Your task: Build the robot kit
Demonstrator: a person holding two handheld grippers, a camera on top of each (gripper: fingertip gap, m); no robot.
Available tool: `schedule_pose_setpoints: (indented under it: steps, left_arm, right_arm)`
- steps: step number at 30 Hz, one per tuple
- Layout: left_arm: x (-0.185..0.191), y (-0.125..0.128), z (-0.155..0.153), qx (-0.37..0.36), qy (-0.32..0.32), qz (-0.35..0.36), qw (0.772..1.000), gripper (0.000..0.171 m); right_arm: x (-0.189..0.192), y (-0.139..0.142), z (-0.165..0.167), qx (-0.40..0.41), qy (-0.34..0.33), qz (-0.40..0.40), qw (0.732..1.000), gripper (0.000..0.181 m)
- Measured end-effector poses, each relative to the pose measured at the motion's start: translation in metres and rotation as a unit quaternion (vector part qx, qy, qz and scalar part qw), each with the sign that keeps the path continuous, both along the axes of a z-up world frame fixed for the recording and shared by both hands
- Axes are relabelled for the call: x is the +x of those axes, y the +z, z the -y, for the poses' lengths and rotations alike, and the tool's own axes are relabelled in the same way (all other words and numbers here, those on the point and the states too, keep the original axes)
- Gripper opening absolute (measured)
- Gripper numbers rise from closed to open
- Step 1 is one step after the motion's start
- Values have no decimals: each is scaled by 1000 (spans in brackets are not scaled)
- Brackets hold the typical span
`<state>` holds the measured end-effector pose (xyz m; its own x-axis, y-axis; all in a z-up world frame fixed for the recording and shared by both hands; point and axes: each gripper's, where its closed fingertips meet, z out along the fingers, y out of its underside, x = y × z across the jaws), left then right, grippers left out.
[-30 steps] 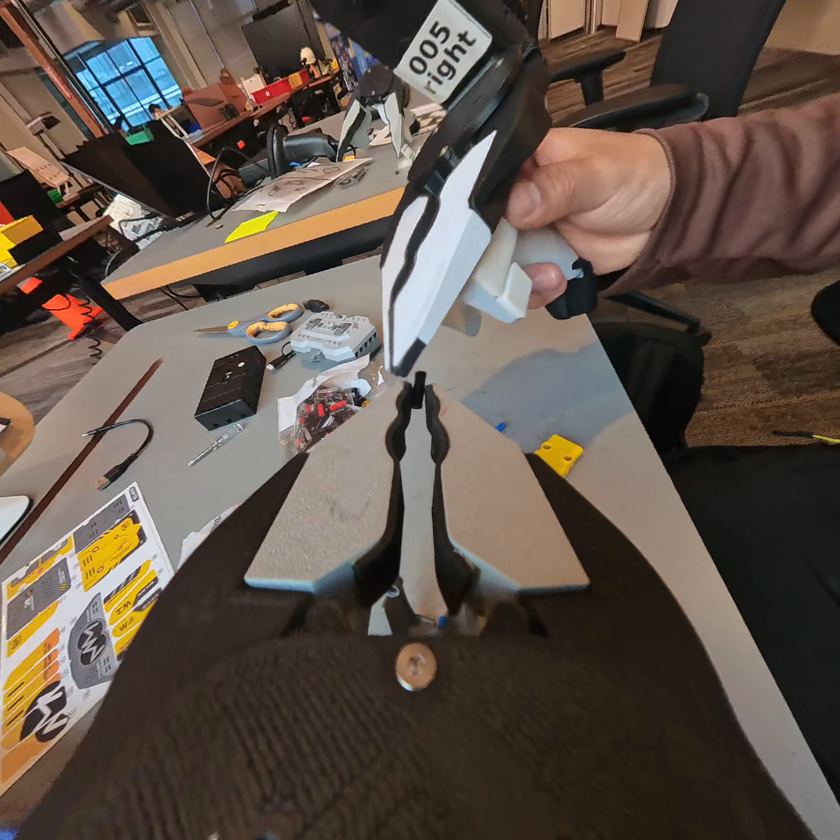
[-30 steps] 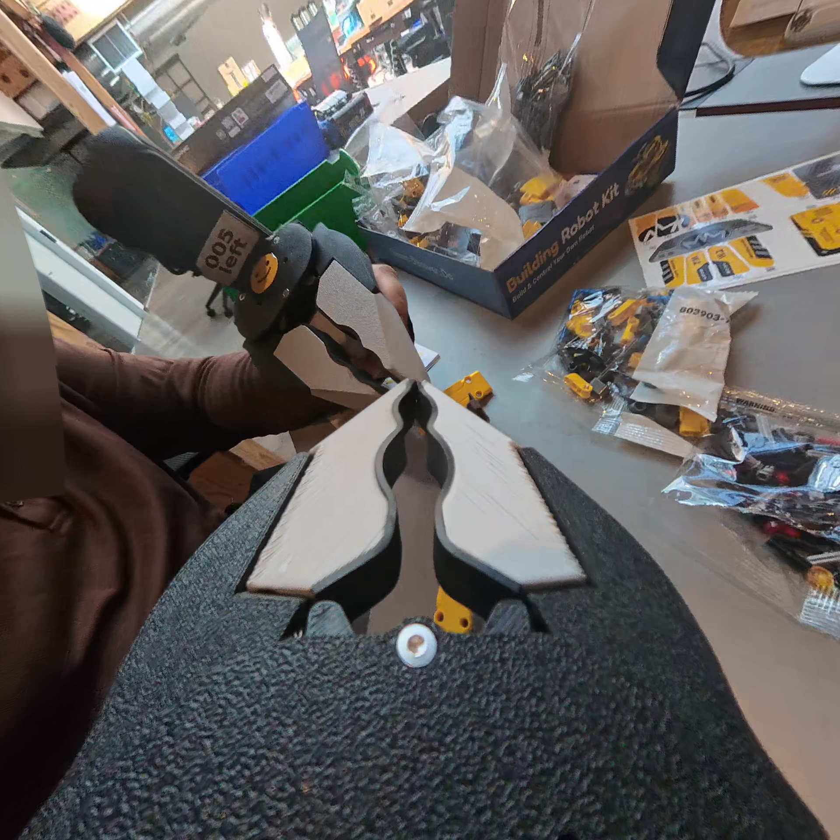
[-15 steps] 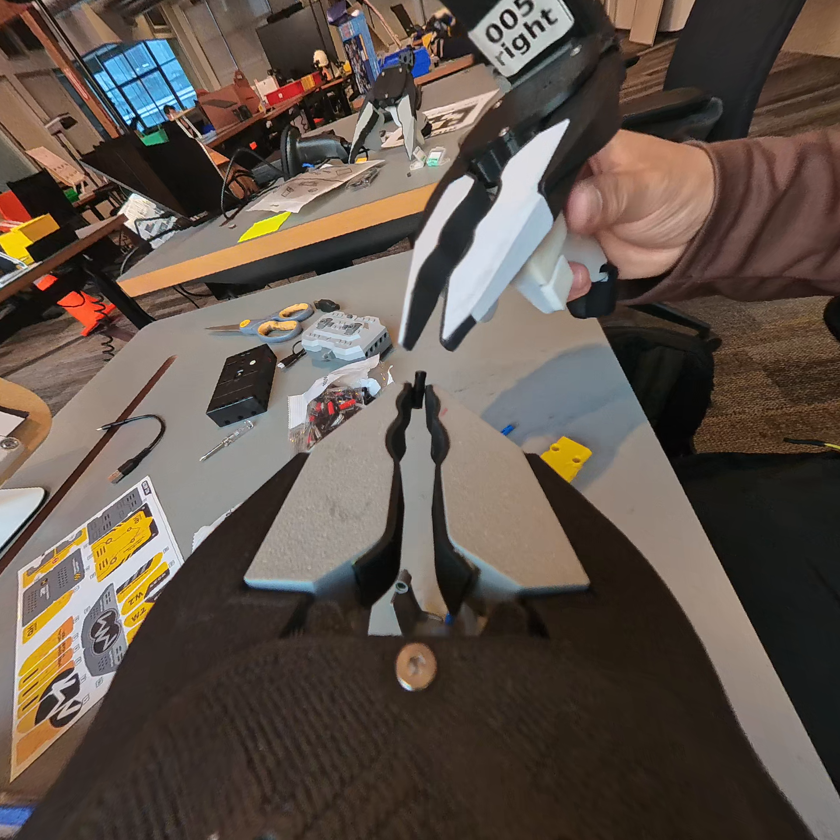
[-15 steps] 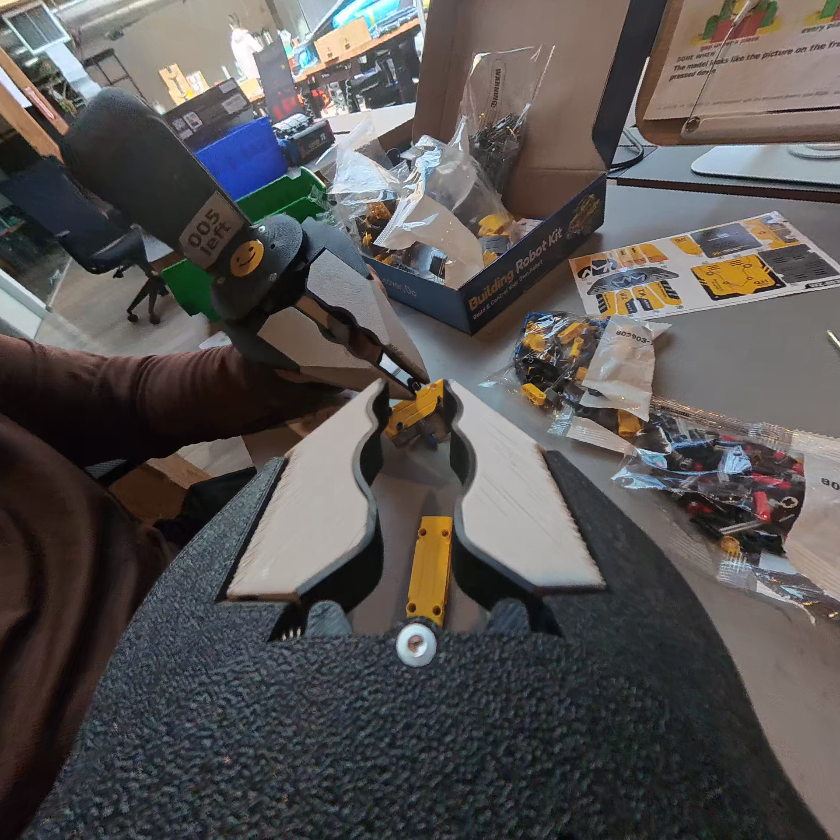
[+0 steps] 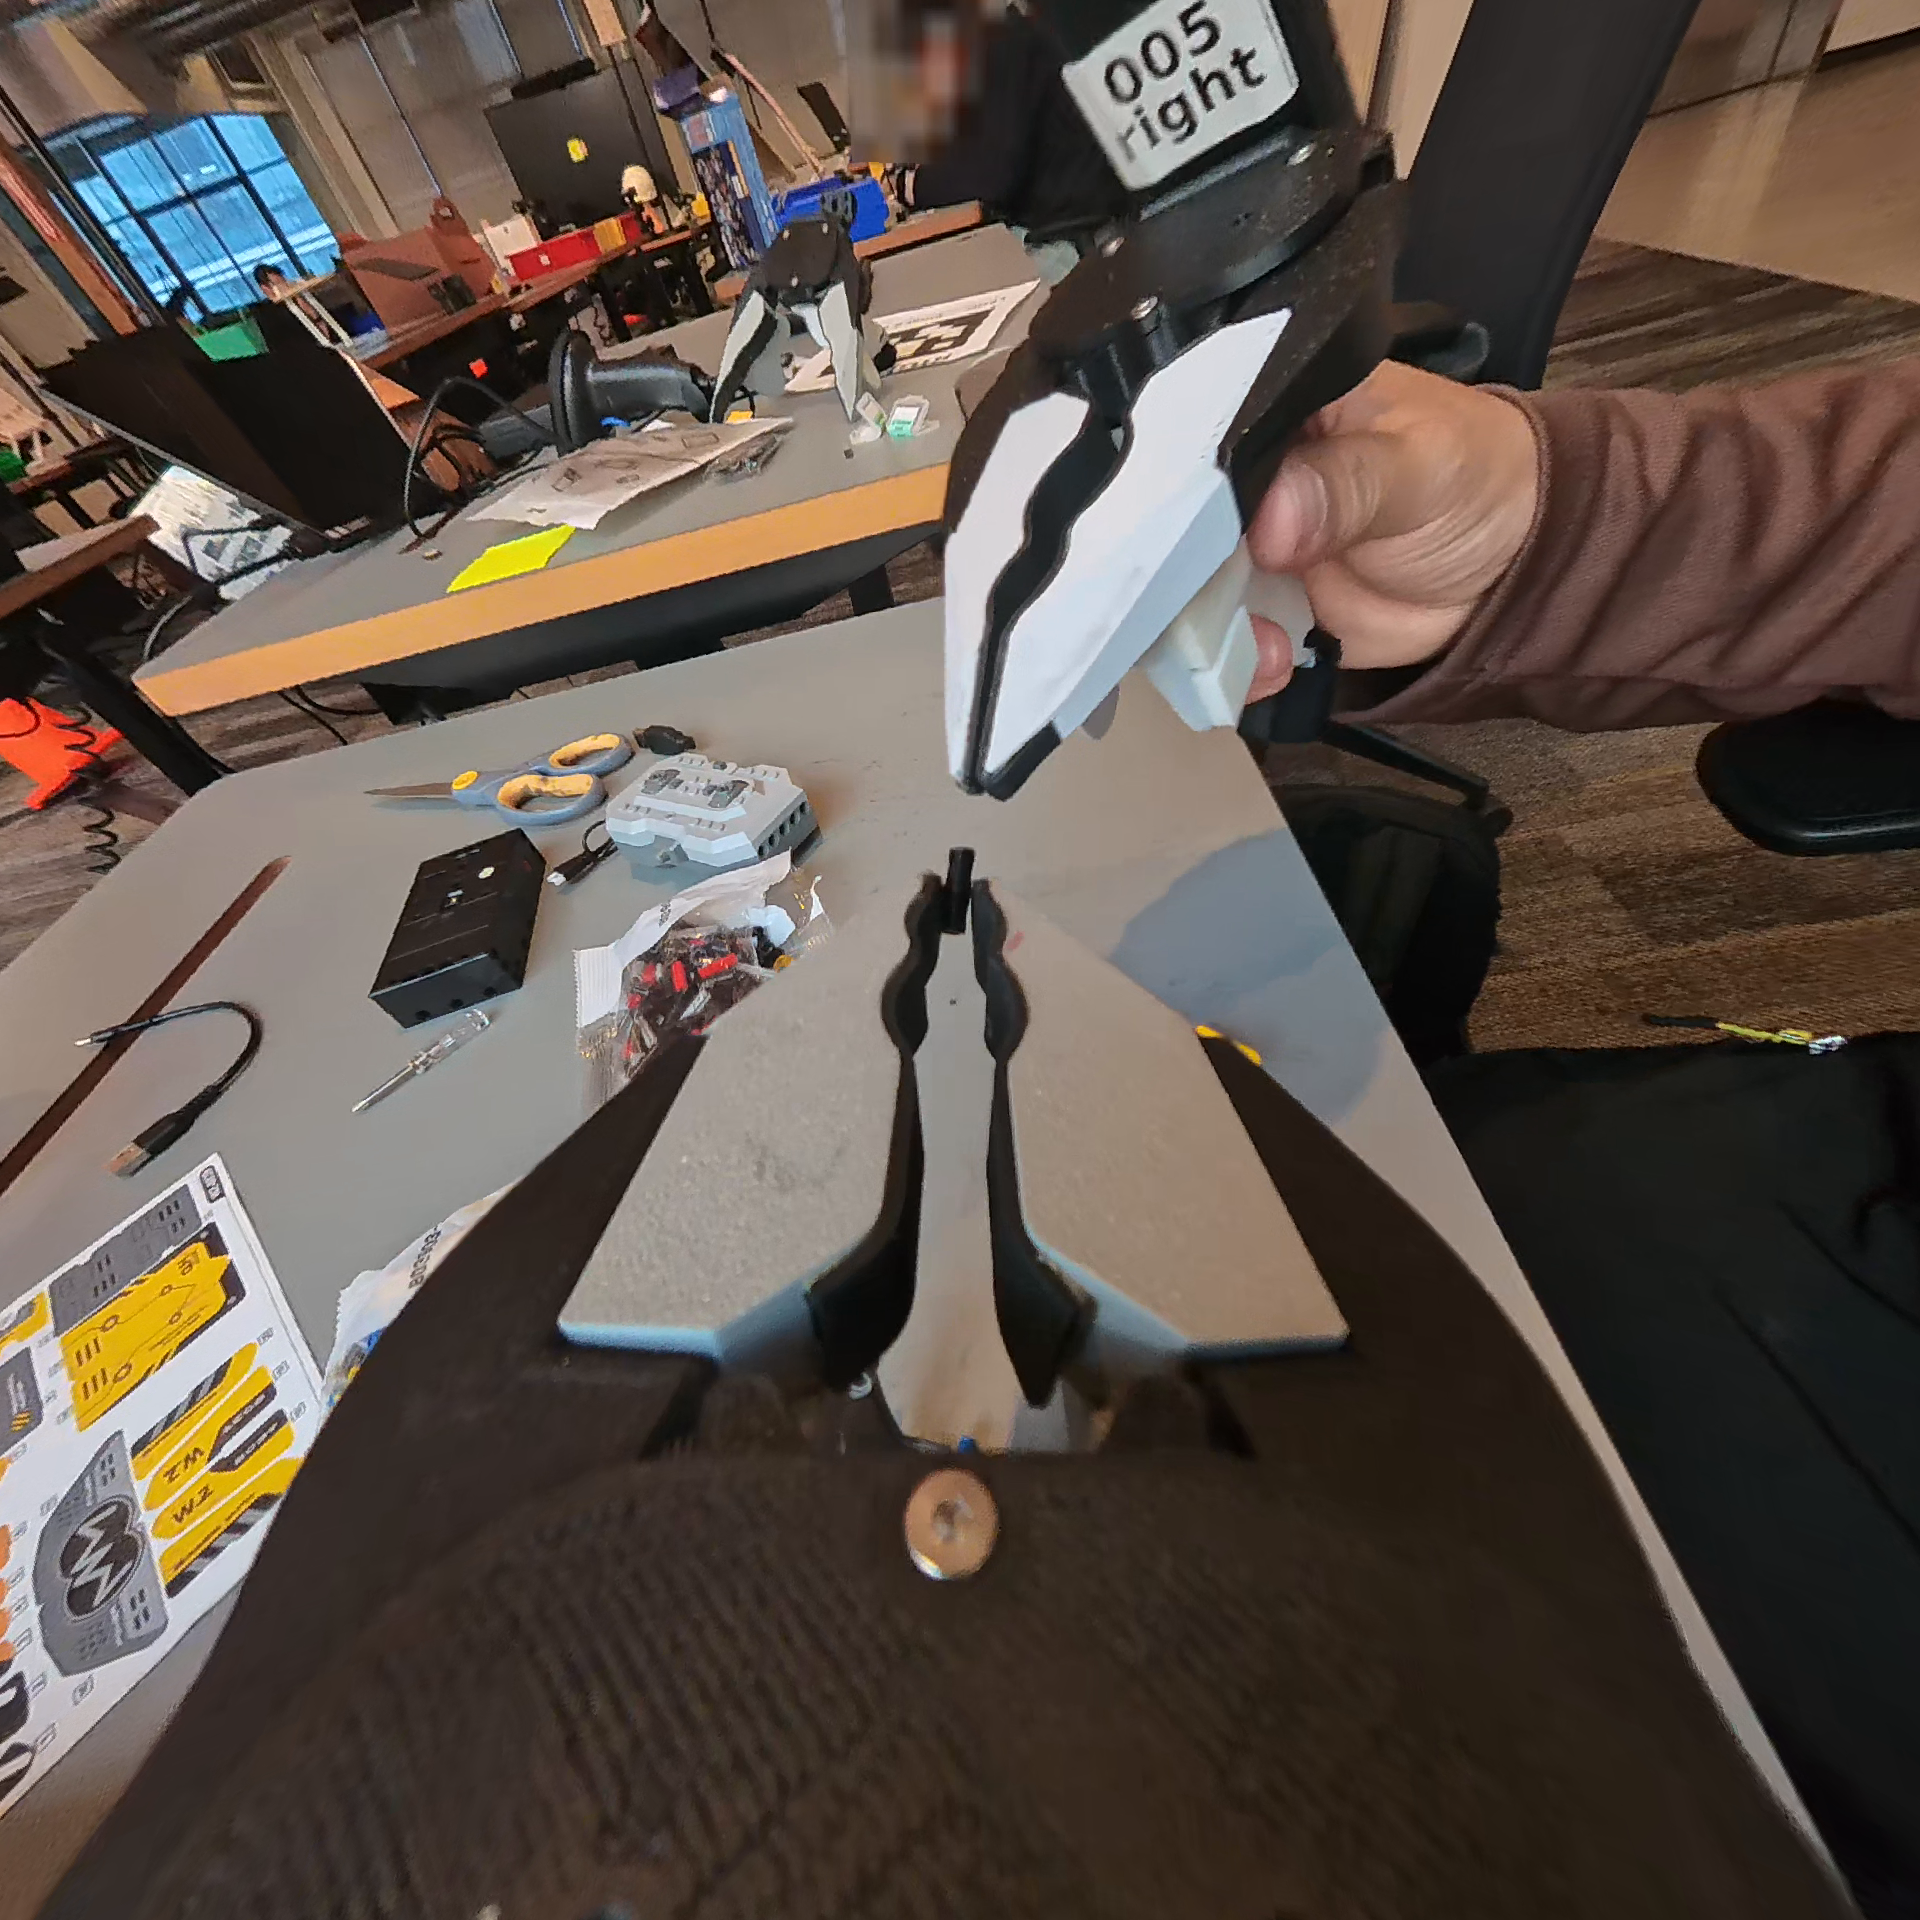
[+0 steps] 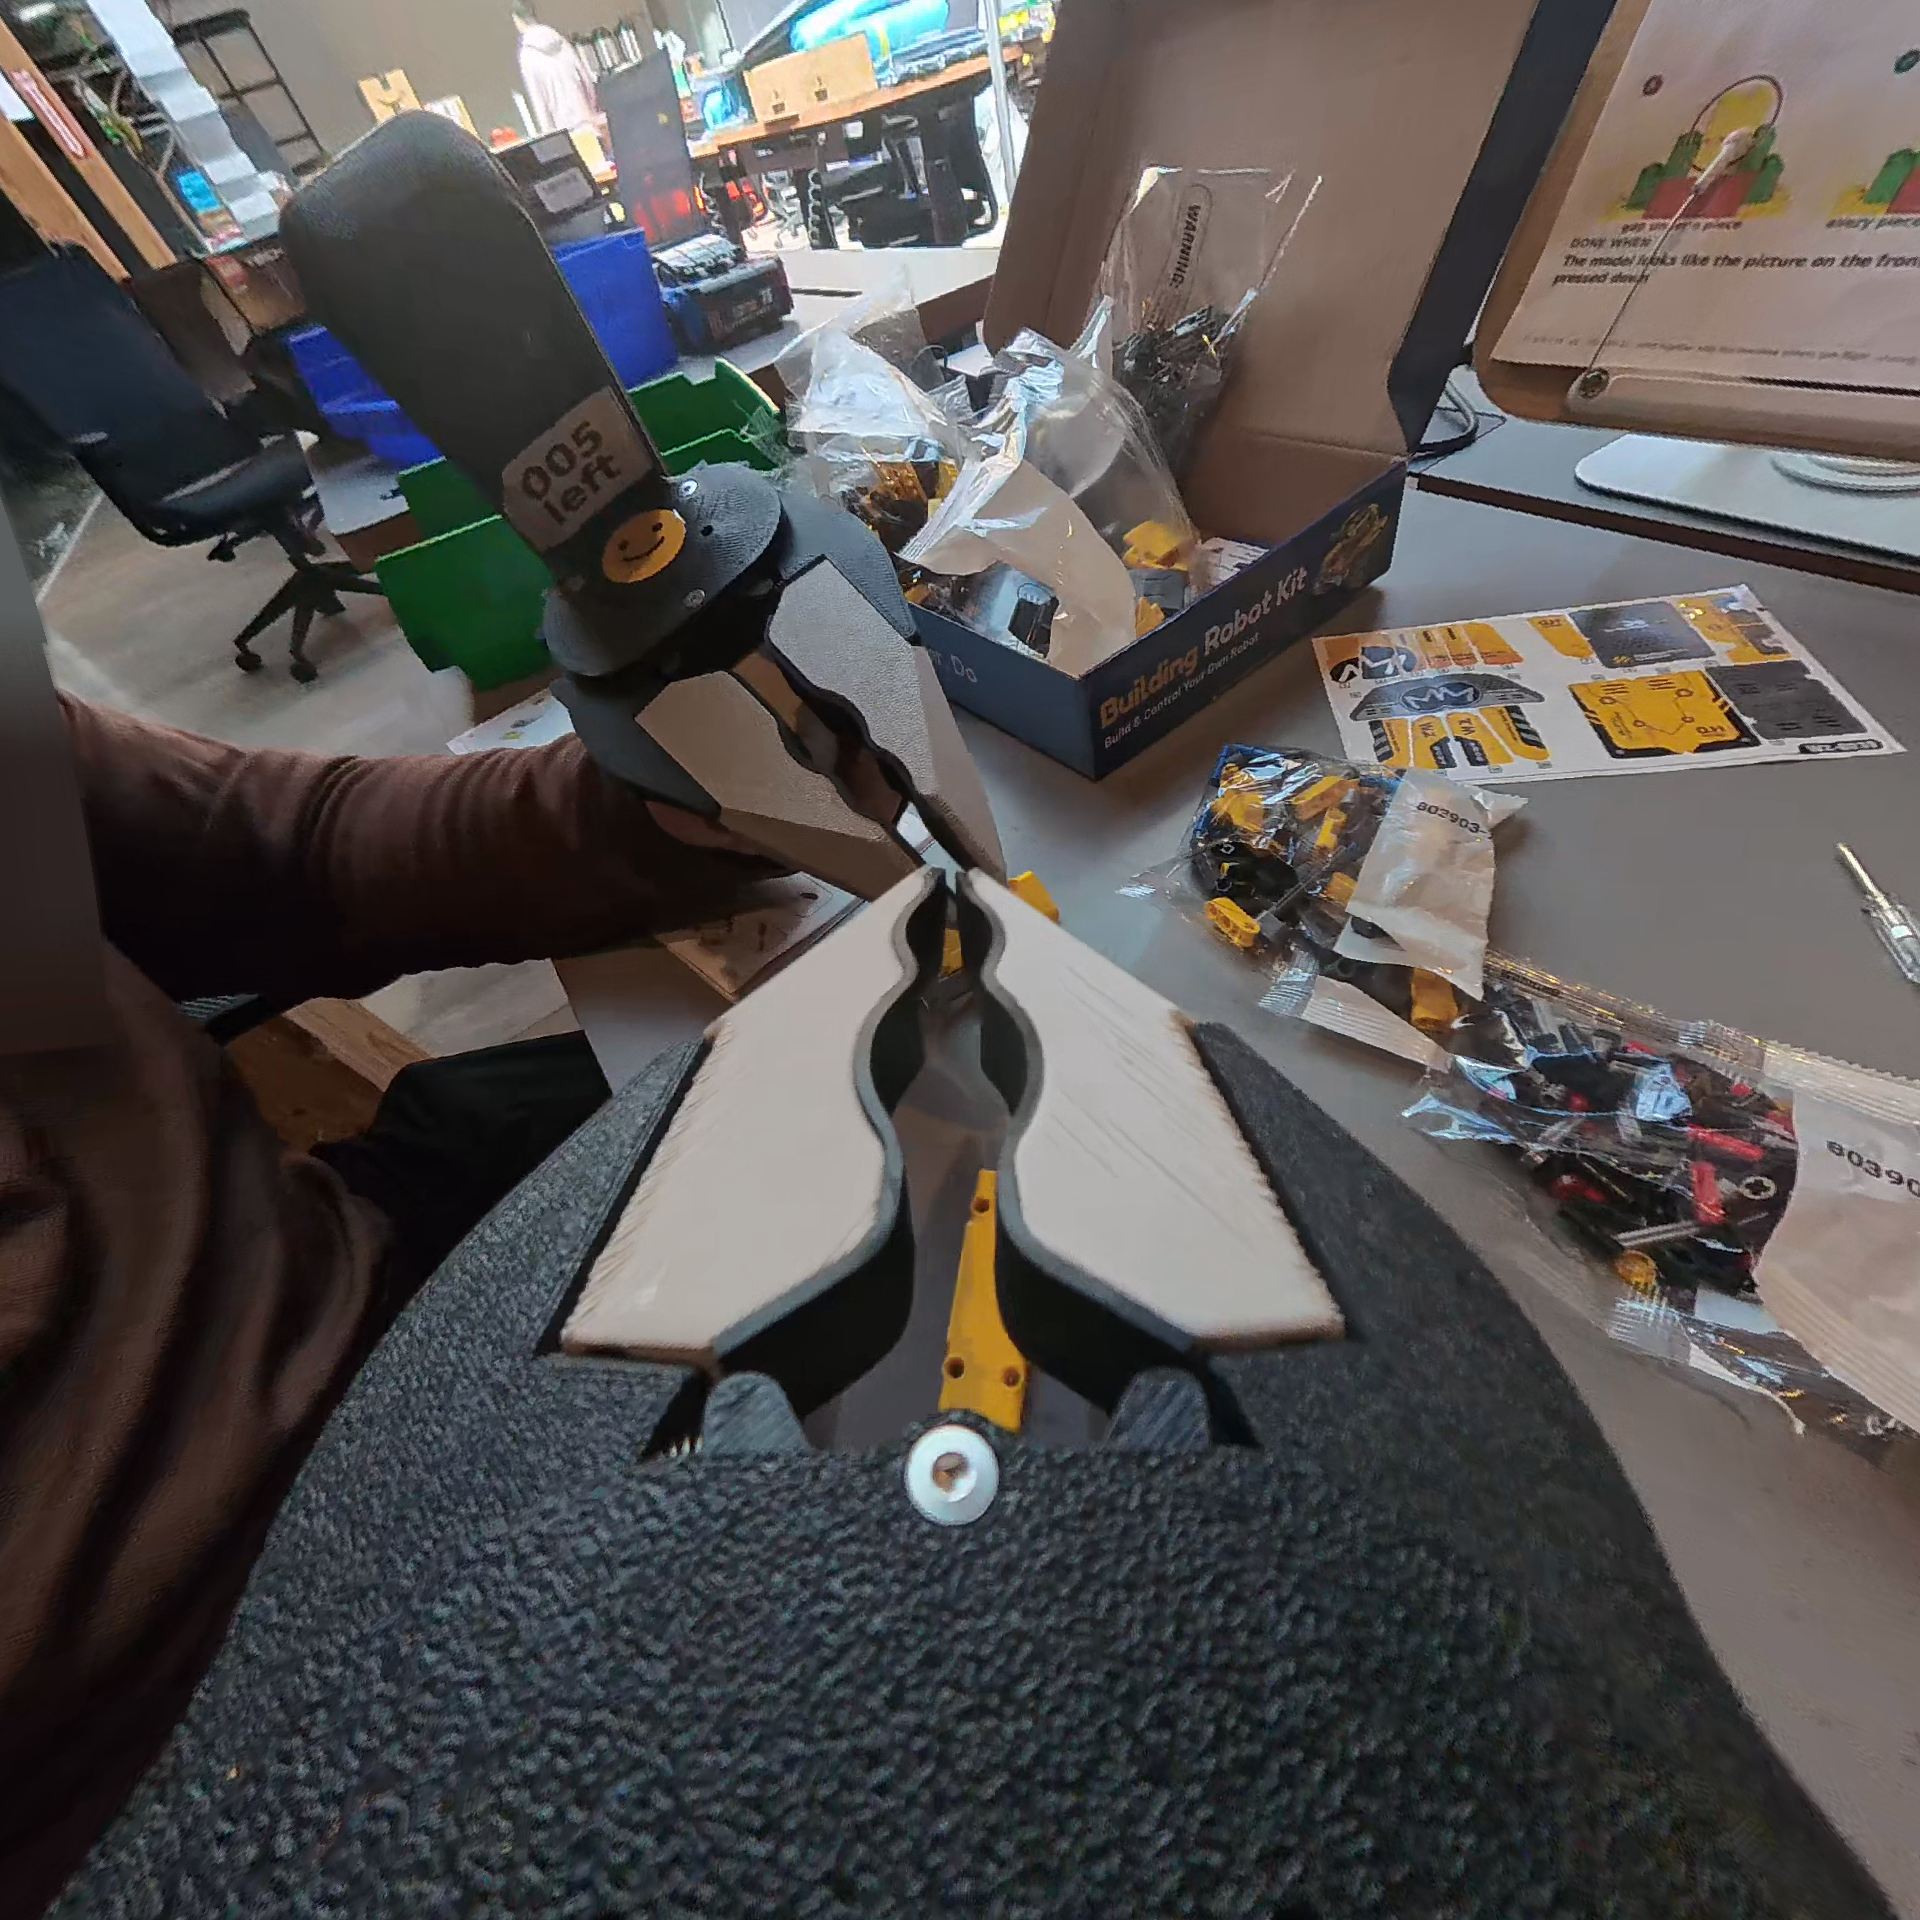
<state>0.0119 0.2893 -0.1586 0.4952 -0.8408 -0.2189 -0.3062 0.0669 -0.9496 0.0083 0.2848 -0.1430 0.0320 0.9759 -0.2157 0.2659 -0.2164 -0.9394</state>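
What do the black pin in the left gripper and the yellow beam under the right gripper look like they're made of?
The black pin, pinched at the left gripper tips, looks like matte moulded plastic, though it is small and dark. The yellow beam, seen between the right gripper fingers, looks like smooth, slightly glossy moulded plastic with round holes.

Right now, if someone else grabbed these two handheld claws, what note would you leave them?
Left gripper: shut on a small black peg that sticks out past its tips, above the grey table.
Right gripper: shut, tips just above that peg, not touching it. A yellow beam shows in its gap; I cannot tell whether it is gripped.
Nearby: bag of red and black parts, open kit box.
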Motion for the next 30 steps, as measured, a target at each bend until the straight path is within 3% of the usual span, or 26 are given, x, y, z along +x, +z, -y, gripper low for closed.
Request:
schedule_pose_setpoints:
  steps: [19, 30]
  left_arm:
    - [4, -2, 4, 42, 3, -31, 999, 2]
    - [5, -6, 2, 45, 11, -40, 998, 2]
  right_arm:
    - [-4, -15, 3, -71, 23, 11, 997, 5]
    - [-1, -16, 1, -31, 6, 31, 999, 4]
